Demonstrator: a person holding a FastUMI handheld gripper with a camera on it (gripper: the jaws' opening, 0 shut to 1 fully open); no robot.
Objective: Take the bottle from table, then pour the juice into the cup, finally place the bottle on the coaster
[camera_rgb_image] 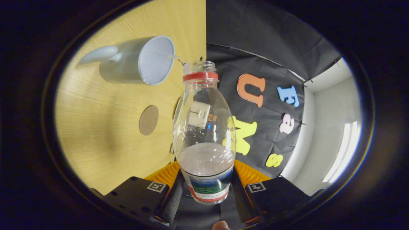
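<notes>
Booth backdrop, as you see it with the view rolled on its side.

You have the light wood-grain table (105, 140) meeting the black cloth wall (265, 41), which hangs in creases. Beyond the far side of that cloth you find a plain white room wall (329, 118), and just past it a long bright strip of light (343, 153) glows pale against the white.
</notes>
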